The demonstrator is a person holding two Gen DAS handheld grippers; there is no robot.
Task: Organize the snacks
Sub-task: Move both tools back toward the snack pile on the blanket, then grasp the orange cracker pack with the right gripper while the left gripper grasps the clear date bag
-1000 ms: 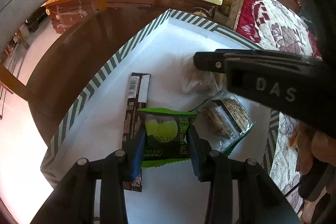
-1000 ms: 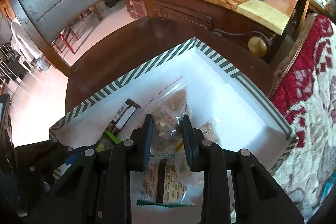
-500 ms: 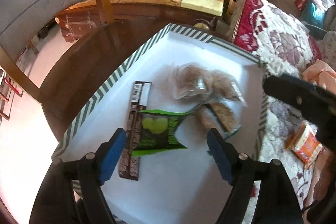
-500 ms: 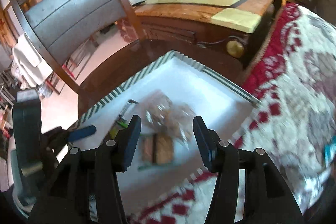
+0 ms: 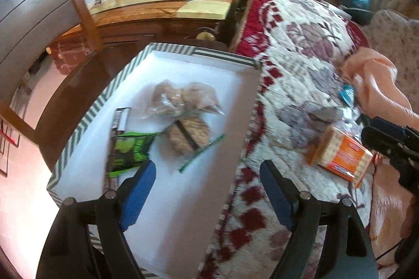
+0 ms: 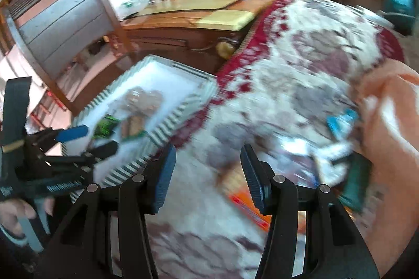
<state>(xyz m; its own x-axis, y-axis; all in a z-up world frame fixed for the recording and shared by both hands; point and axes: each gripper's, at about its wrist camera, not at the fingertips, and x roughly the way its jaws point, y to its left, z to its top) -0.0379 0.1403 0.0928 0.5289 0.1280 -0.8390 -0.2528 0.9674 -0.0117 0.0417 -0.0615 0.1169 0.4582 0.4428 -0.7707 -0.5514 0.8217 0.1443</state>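
A white box with a green-striped rim (image 5: 86, 119) holds a green snack pack (image 5: 128, 150), a dark bar (image 5: 119, 122), a clear bag of biscuits (image 5: 180, 99) and a cracker pack (image 5: 187, 135). My left gripper (image 5: 207, 182) is open and empty above the box's near right side. An orange cracker box (image 5: 340, 156) lies on the floral quilt (image 5: 301, 48) to the right. My right gripper (image 6: 207, 169) is open and empty over the quilt; the orange box (image 6: 251, 205) shows blurred below it. The striped box (image 6: 162, 122) lies to its left.
The box sits on a dark wooden chair seat (image 5: 78, 85). A wooden cabinet with a marble top (image 5: 170, 4) stands behind. A peach cloth (image 5: 374, 85) and a blue packet (image 5: 347, 93) lie on the quilt at the right.
Both grippers opened, let go of their snacks in the box, and drew back. Both have swung right toward the quilt and the orange cracker box.
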